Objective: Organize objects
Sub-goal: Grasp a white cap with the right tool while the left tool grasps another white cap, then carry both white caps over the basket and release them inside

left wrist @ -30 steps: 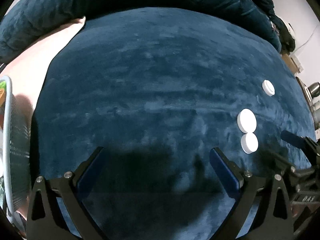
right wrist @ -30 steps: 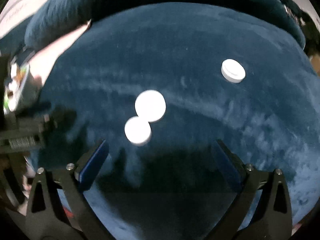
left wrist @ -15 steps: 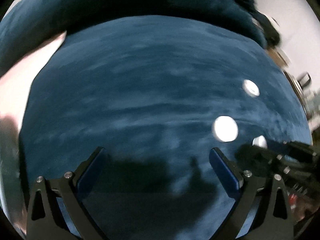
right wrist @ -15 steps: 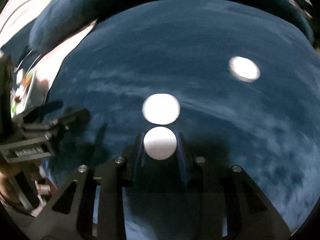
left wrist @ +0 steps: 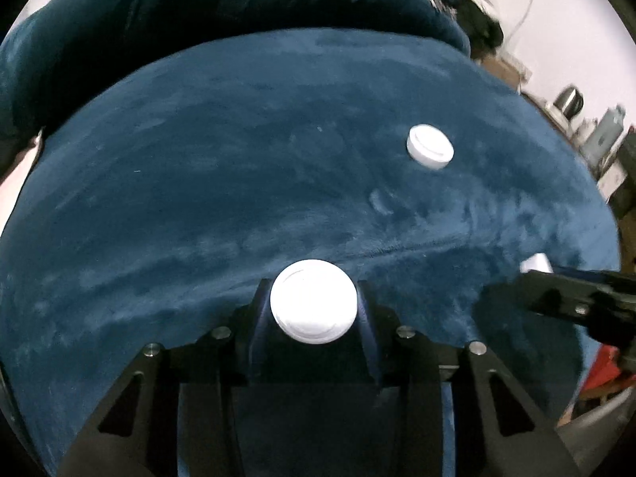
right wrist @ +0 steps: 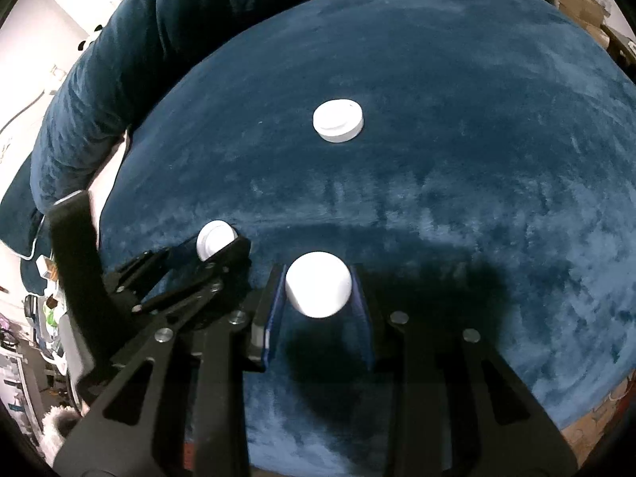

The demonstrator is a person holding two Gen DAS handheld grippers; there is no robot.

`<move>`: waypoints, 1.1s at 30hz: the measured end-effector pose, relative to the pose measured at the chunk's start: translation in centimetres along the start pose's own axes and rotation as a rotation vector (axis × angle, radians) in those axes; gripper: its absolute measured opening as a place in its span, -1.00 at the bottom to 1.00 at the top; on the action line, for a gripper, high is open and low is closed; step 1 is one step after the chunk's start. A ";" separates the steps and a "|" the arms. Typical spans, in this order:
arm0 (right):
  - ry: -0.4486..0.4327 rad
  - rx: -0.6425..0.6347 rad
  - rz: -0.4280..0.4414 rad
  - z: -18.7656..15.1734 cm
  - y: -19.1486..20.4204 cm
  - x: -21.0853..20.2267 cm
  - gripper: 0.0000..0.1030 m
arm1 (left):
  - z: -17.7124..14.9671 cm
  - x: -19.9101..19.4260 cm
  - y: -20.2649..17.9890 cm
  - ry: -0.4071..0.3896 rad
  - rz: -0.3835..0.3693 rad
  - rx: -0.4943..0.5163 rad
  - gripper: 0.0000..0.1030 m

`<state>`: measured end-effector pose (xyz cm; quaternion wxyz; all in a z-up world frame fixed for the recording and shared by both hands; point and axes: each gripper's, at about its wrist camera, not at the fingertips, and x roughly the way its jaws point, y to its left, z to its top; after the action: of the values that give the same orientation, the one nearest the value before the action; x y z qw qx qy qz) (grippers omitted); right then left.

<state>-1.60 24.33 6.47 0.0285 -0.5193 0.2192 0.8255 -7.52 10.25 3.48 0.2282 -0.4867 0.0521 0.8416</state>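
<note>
Three white round caps are on a dark blue plush cushion (left wrist: 198, 183). My left gripper (left wrist: 314, 306) is shut on the larger white cap (left wrist: 313, 306); it also shows in the right wrist view (right wrist: 216, 238) at the left. My right gripper (right wrist: 318, 290) is shut on the smaller white cap (right wrist: 318, 289), which peeks out in the left wrist view (left wrist: 536, 264) at the right. A third white cap (left wrist: 430, 147) lies loose on the cushion further out, also seen in the right wrist view (right wrist: 338, 120).
A rolled blue blanket (right wrist: 131, 51) rises behind the cushion. Cluttered shelves and boxes (left wrist: 596, 135) stand past the cushion's right edge. A pale sheet (right wrist: 103, 183) shows at the left.
Both grippers have gone from open to shut, first the right on the smaller cap, then the left on the larger one. The two touching caps are now apart.
</note>
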 end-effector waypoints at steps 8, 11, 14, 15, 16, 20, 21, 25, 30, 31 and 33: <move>0.000 -0.077 0.082 -0.2 4.3 0.0 -0.36 | -1.2 -8.1 5.9 -0.119 0.040 -0.136 -0.19; 0.000 -0.138 0.123 -0.2 7.9 0.1 -0.36 | -2.1 -11.6 9.2 -0.163 0.086 -0.203 -0.19; 0.005 -0.214 0.170 -0.4 12.0 0.6 -0.36 | -3.6 -15.4 12.5 -0.210 0.140 -0.254 -0.19; 0.008 -0.238 0.183 -0.3 13.2 0.7 -0.36 | -4.1 -16.4 13.7 -0.223 0.154 -0.275 -0.19; 0.012 -0.268 0.199 -0.4 14.7 1.0 -0.36 | -4.6 -17.7 15.1 -0.240 0.166 -0.301 -0.19; 0.036 -0.392 0.253 -1.0 20.6 1.9 -0.36 | -7.5 -22.5 22.4 -0.288 0.255 -0.450 -0.19; 0.043 -0.422 0.270 -1.1 22.1 2.1 -0.36 | -8.2 -23.2 24.2 -0.292 0.274 -0.491 -0.19; 0.089 -0.572 0.349 -2.3 30.3 2.6 -0.36 | -10.9 -25.9 31.4 -0.295 0.322 -0.664 -0.19; 0.139 -0.731 0.449 -4.2 40.3 2.7 -0.36 | -11.4 -27.1 36.8 -0.276 0.337 -0.769 -0.19; 0.145 -0.751 0.456 -4.5 41.8 2.9 -0.35 | -11.2 -27.0 37.4 -0.272 0.337 -0.775 -0.20; 0.171 -0.768 0.470 -4.7 44.3 3.7 -0.34 | -10.8 -26.7 38.4 -0.256 0.322 -0.779 -0.19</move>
<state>-11.47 -18.18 16.23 -0.3722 -0.4947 0.0105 0.7853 -4.38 -36.16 15.19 -0.1017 -0.4139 -0.2229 0.8767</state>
